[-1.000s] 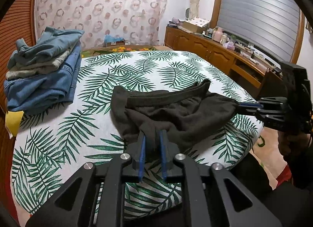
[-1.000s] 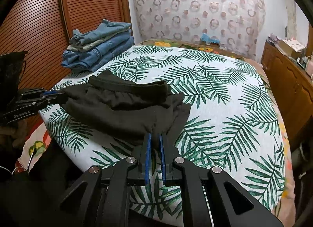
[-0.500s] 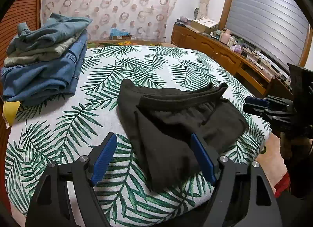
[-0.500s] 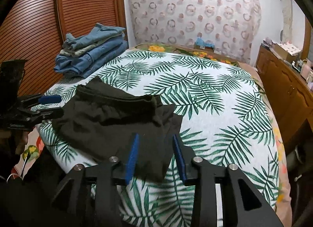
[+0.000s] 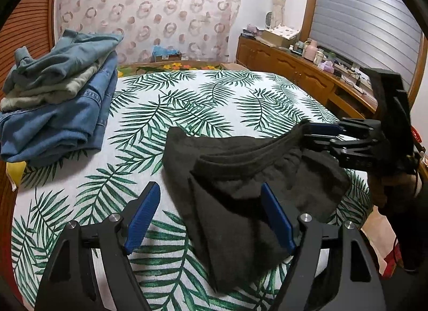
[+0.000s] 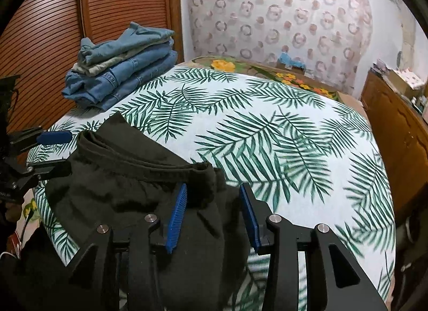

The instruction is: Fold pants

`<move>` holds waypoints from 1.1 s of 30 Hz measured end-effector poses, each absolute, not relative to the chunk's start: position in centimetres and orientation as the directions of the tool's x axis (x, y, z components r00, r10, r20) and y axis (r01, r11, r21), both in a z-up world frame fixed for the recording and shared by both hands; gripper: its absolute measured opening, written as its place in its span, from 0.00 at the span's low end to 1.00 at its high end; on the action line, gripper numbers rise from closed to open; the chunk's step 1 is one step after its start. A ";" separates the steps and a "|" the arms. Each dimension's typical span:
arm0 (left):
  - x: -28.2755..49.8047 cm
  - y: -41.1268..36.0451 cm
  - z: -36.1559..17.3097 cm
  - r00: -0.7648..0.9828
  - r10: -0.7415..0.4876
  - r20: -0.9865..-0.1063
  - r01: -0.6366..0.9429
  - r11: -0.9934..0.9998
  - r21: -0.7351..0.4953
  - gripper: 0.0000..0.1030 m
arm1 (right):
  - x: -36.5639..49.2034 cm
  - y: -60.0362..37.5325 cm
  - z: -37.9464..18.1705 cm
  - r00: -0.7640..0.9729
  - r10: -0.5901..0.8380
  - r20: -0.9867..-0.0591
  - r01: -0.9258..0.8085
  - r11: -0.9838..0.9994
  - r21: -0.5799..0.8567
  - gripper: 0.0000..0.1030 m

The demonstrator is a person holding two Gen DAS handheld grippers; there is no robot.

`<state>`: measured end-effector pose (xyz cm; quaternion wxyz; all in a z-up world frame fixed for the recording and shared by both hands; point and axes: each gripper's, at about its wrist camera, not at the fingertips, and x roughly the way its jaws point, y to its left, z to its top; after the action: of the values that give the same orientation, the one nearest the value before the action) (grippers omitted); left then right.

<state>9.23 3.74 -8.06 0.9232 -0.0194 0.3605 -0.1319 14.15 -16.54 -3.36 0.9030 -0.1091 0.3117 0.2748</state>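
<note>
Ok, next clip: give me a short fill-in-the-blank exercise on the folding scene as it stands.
1. The dark pants lie on a bedspread printed with green ____.
2. The stack of folded blue denim clothes sits near the ____ door.
3. The left gripper has its blue pads ____, gripping nothing.
4. The waistband lies ____ the right gripper, nearer the wall.

Missing words: leaves; slatted wooden; open; beyond
</note>
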 end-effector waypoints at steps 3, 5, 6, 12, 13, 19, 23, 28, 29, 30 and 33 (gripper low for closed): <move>9.3 3.7 -8.2 0.704 -0.261 -0.661 0.236 0.963 -0.130 0.73 | 15.3 -16.2 -3.9 0.630 0.437 -0.641 -0.578 0.816 -0.012 0.41; 9.4 3.7 -8.4 0.701 -0.259 -0.664 0.235 0.964 -0.128 0.67 | 15.9 -16.1 -4.7 0.626 0.429 -0.651 -0.573 0.820 -0.010 0.41; 9.5 3.8 -8.5 0.700 -0.262 -0.664 0.236 0.963 -0.131 0.61 | 16.1 -16.2 -5.0 0.616 0.434 -0.657 -0.575 0.818 0.001 0.41; 10.0 3.8 -8.2 0.701 -0.286 -0.653 0.256 0.956 -0.144 0.42 | 16.7 -16.5 -5.0 0.609 0.459 -0.647 -0.583 0.812 0.028 0.41; 10.2 3.7 -8.2 0.700 -0.290 -0.653 0.261 0.954 -0.144 0.42 | 16.7 -16.5 -5.0 0.609 0.461 -0.646 -0.583 0.812 0.031 0.41; 11.8 3.2 -8.5 0.688 -0.273 -0.673 0.264 0.957 -0.118 0.41 | 16.3 -16.7 -5.1 0.622 0.461 -0.633 -0.578 0.816 0.026 0.41; 12.1 2.9 -8.6 0.689 -0.266 -0.674 0.274 0.957 -0.096 0.29 | 15.5 -16.9 -4.9 0.633 0.483 -0.606 -0.591 0.807 0.026 0.22; 11.8 2.8 -7.5 0.716 -0.284 -0.638 0.289 0.952 -0.101 0.17 | 15.0 -17.4 -4.8 0.647 0.496 -0.579 -0.589 0.807 0.032 0.09; 11.8 2.7 -7.2 0.722 -0.286 -0.630 0.289 0.952 -0.100 0.16 | 14.8 -17.6 -4.8 0.650 0.499 -0.573 -0.588 0.808 0.037 0.09; 11.8 2.6 -6.8 0.730 -0.288 -0.620 0.290 0.952 -0.100 0.16 | 14.7 -17.8 -4.7 0.655 0.502 -0.565 -0.585 0.810 0.041 0.07; 11.9 2.3 -5.9 0.744 -0.296 -0.598 0.298 0.949 -0.100 0.16 | 14.1 -18.4 -4.5 0.683 0.505 -0.528 -0.572 0.819 0.044 0.06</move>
<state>11.87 2.28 -5.95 0.9339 0.0011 0.3202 -0.1591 14.05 -18.45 -4.48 0.9152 -0.0621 0.2684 0.2941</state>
